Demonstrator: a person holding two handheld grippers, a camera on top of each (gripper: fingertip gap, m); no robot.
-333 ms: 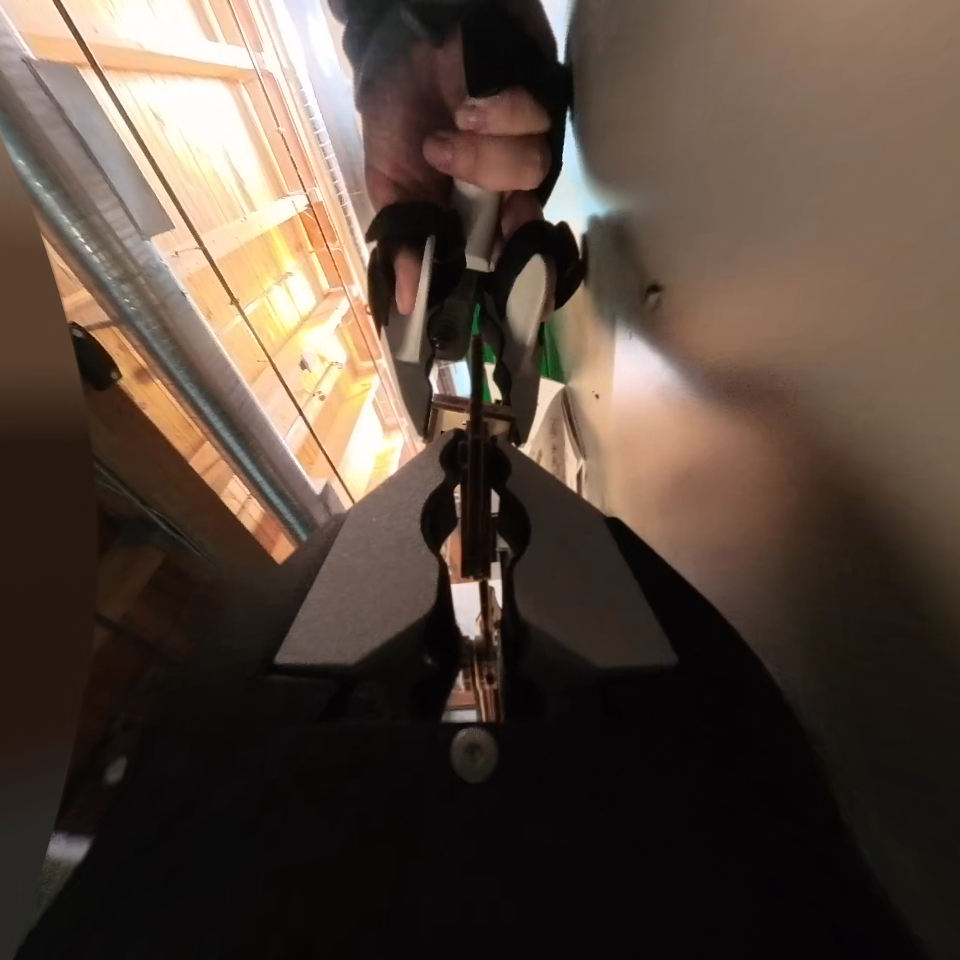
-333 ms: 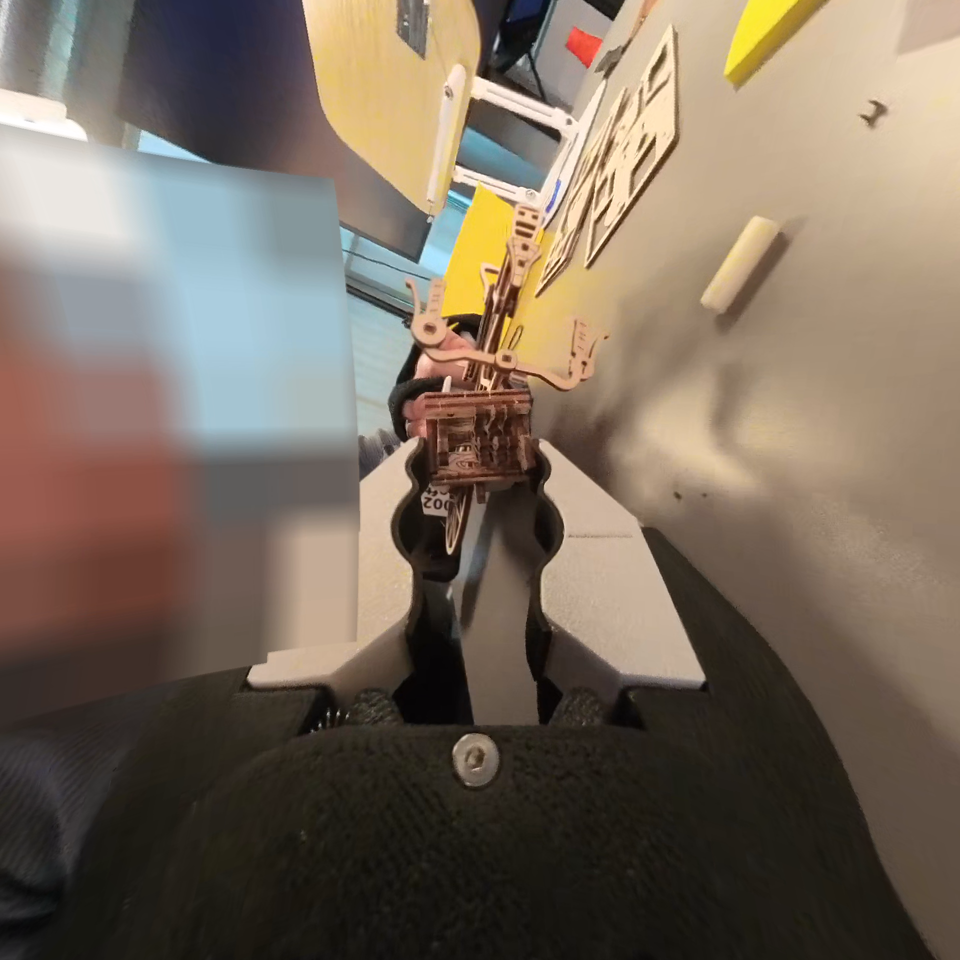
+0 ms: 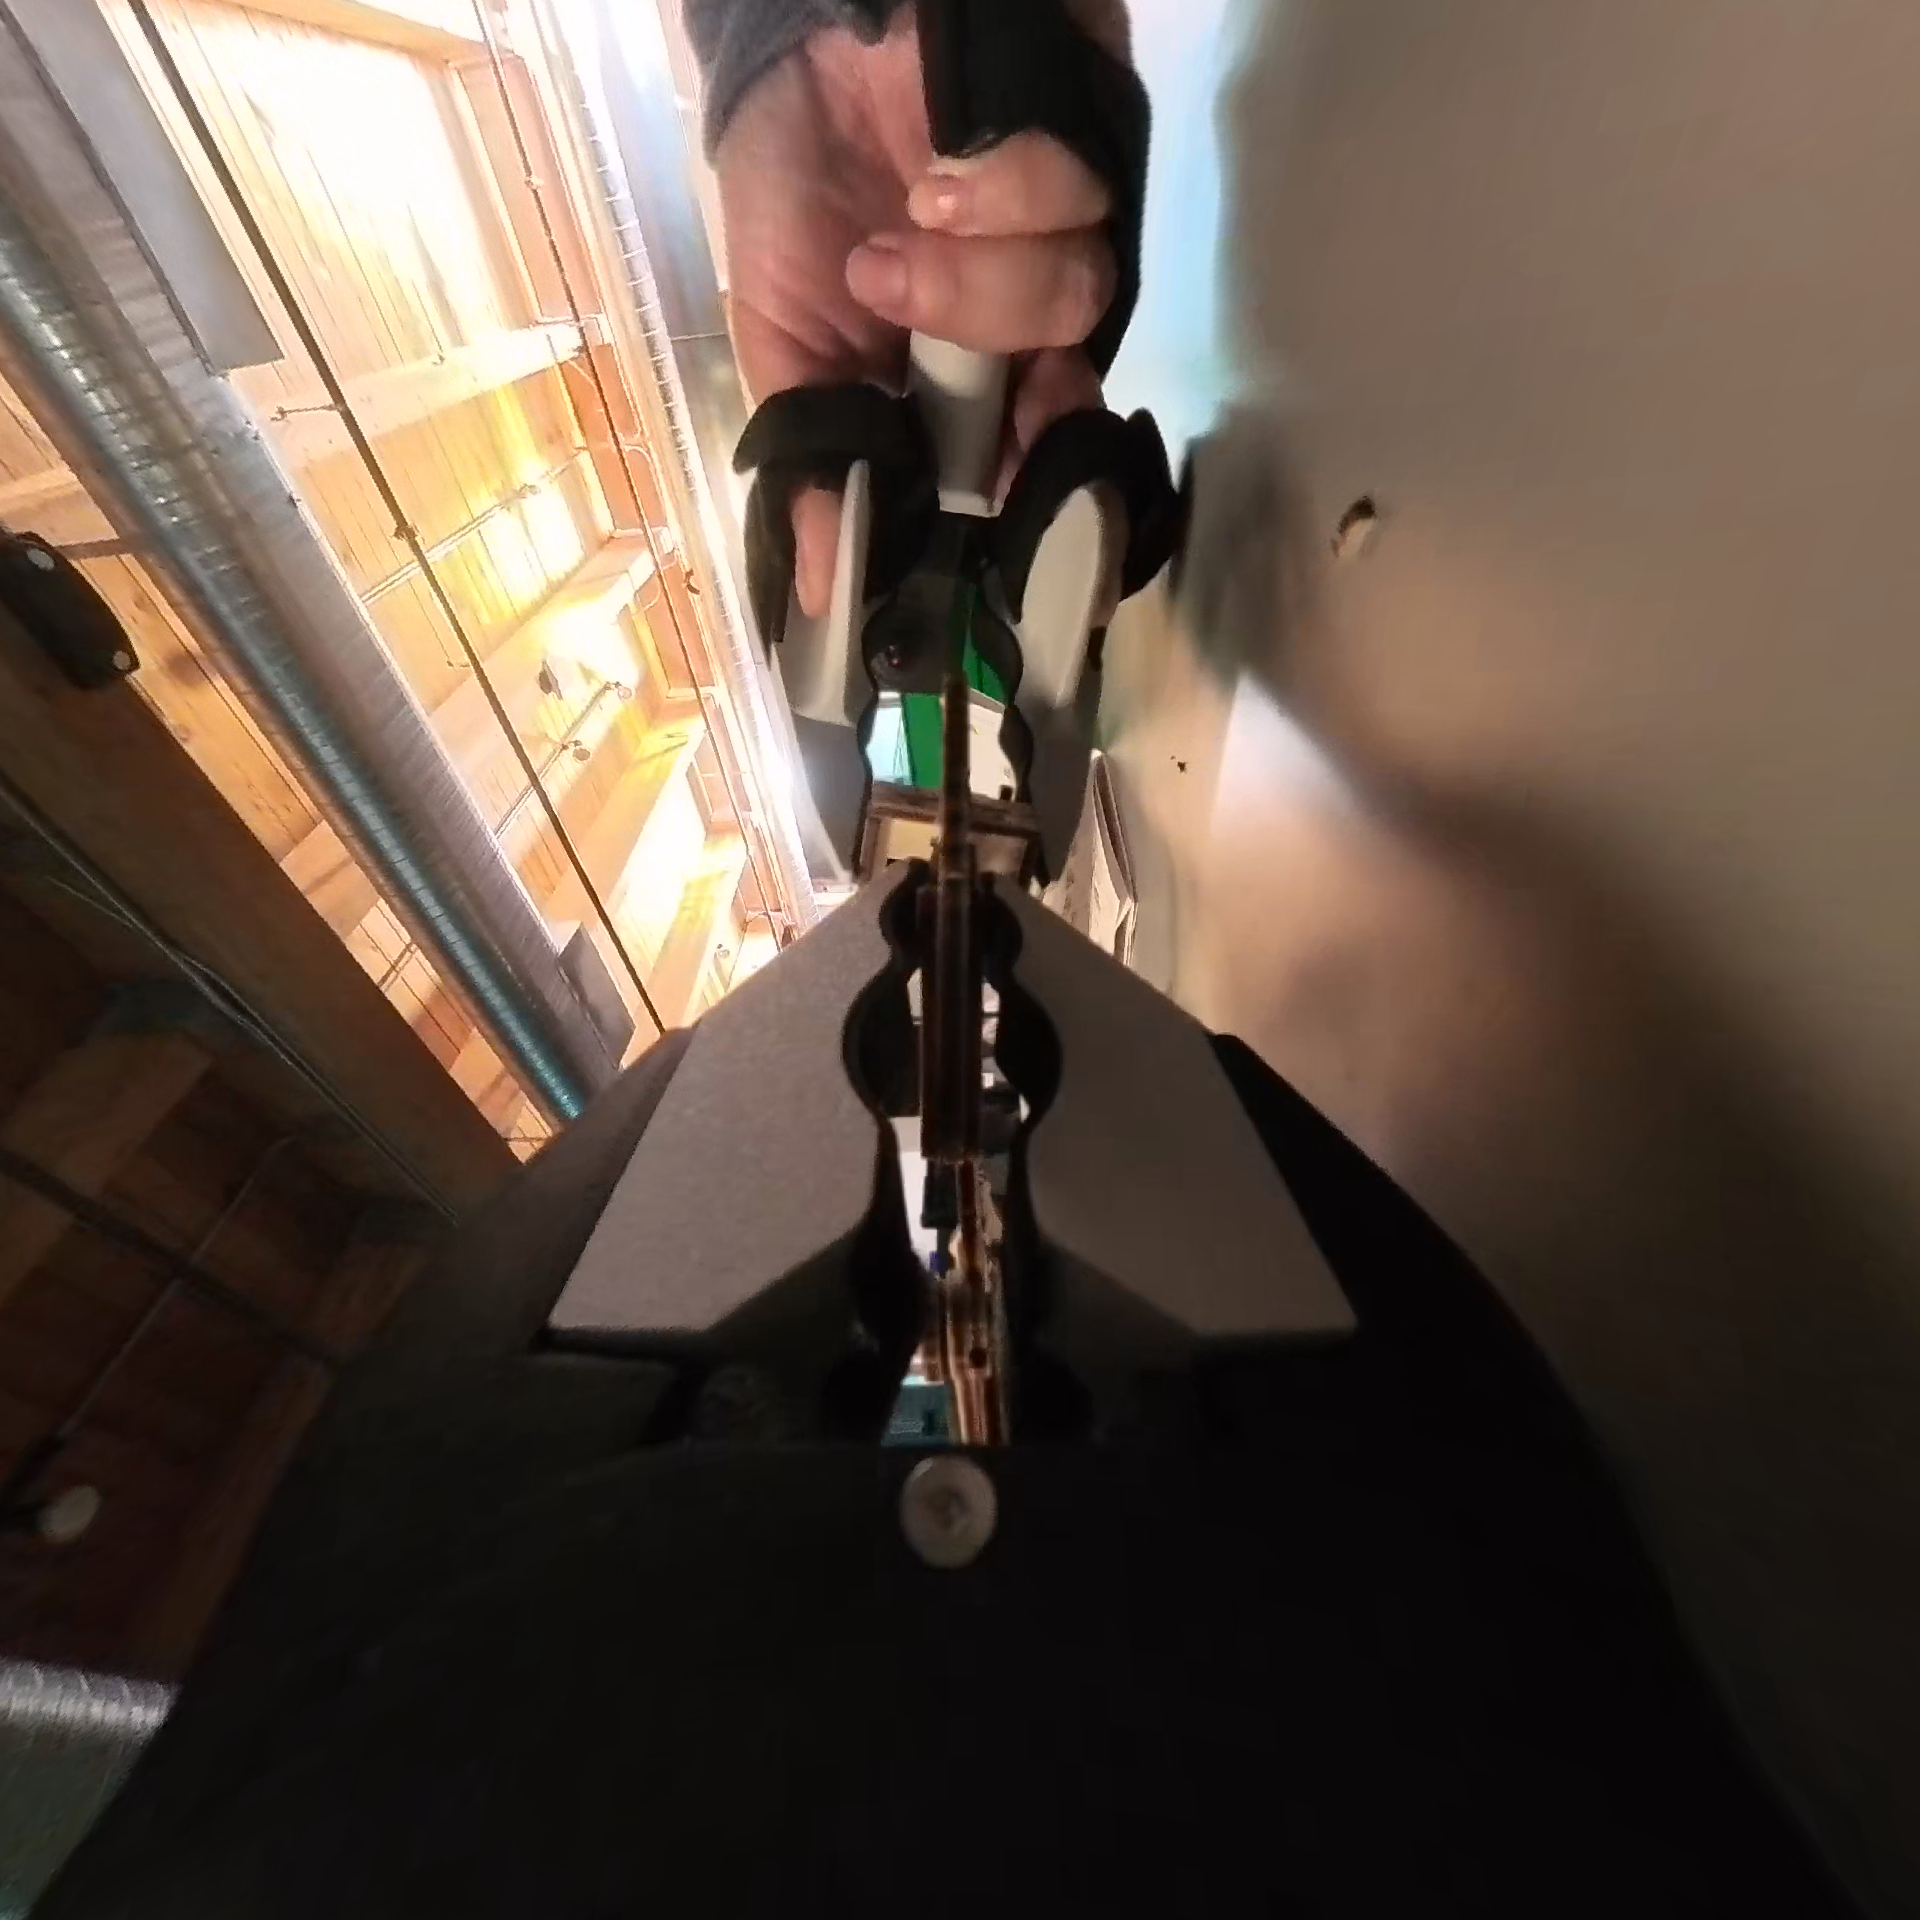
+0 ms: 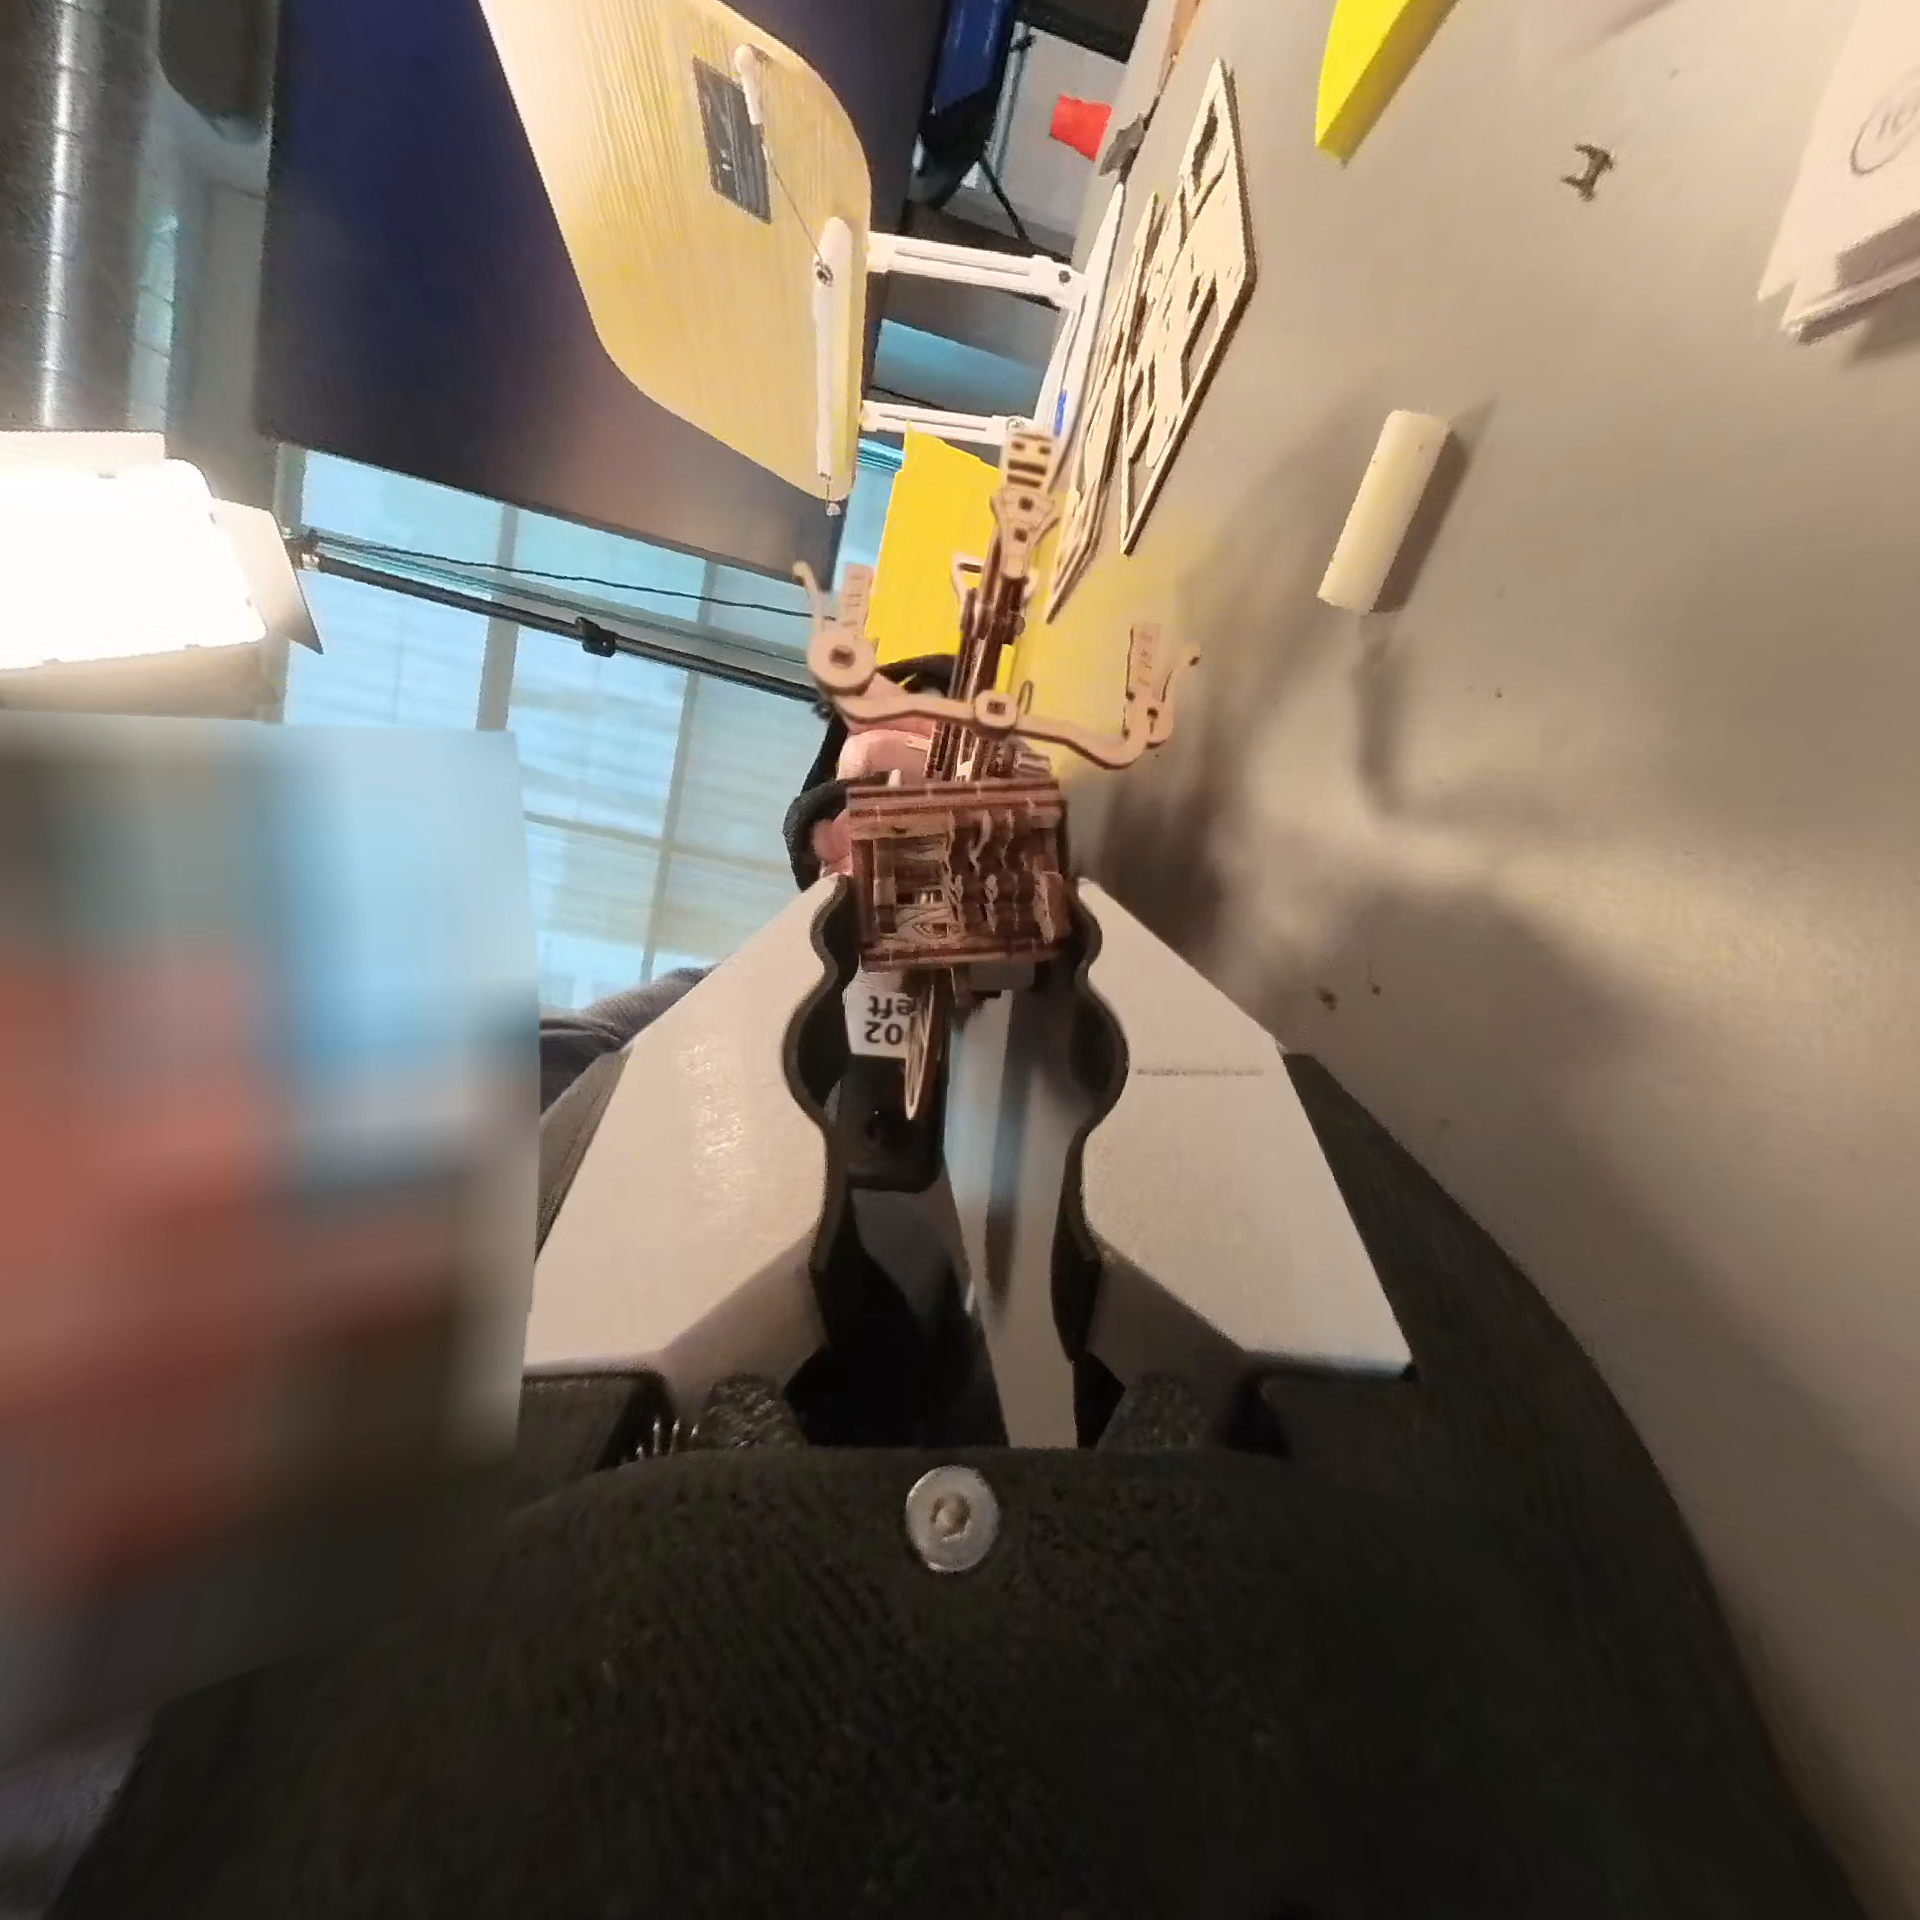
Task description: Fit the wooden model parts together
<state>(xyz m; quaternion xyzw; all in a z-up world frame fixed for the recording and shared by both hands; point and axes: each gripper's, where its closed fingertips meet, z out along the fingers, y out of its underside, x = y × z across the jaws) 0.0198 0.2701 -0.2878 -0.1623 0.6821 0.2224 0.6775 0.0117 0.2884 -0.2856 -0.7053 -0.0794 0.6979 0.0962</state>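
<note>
My left gripper [image 3: 954,894] has dark fingers shut on a thin wooden frame [image 3: 951,1029], seen edge-on. Just beyond it, my right gripper [image 3: 951,831], held by a hand [image 3: 935,239], meets the same model. In the right wrist view my right gripper [image 4: 956,904] has light grey fingers shut on the model's wooden block [image 4: 956,883]. A curved cross arm [image 4: 997,717] and a slim mast [image 4: 1023,499] stick out past the block. The left gripper's black body [image 4: 883,1132] shows between my right fingers. The model is held in the air beside the grey table [image 4: 1558,831].
On the table lie flat wooden part sheets [image 4: 1174,312], a white cylinder [image 4: 1382,509], yellow sheets [image 4: 1361,73] and white paper [image 4: 1849,208]. A yellow wooden chair back [image 4: 727,208] stands beyond the table. Both views are rolled sideways. My two grippers' fingertips are within a few centimetres of each other. The white cylinder [image 4: 1382,509] lies around 8 cm away from my right fingertips.
Both grippers keep their hold on the model. The right wrist view has shifted a little, and the white paper now shows at the top right.
</note>
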